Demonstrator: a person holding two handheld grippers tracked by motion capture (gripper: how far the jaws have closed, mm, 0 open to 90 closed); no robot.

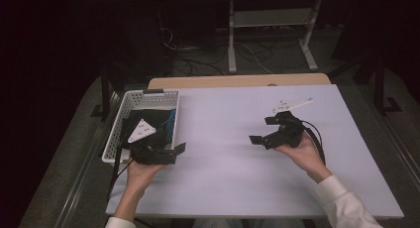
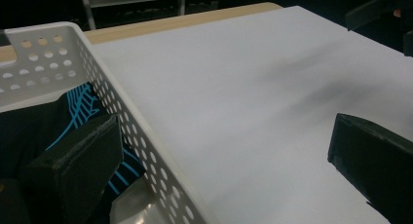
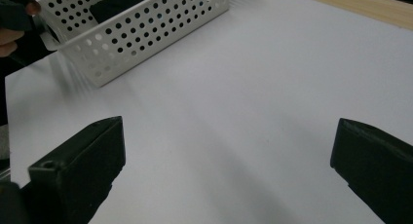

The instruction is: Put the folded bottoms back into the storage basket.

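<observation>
High view: your left gripper (image 1: 171,151) hangs at the white basket (image 1: 126,105) corner, your right gripper (image 1: 262,131) over bare table (image 1: 223,139)
Left gripper view: jaws wide apart straddling the rim; dark blue-striped cloth (image 2: 80,104) lies inside
Right gripper view: jaws spread, empty
Risk: closing now could catch the wall and drag the basket

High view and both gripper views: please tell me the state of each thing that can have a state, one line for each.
Left hand-held gripper: open, one jaw over the basket, one over the table, holding nothing.
Right hand-held gripper: open, above the bare table, holding nothing.
White perforated basket: upright at the table's left edge, with dark cloth inside.
Dark cloth with blue lines: lying in the basket, not gripped.
</observation>
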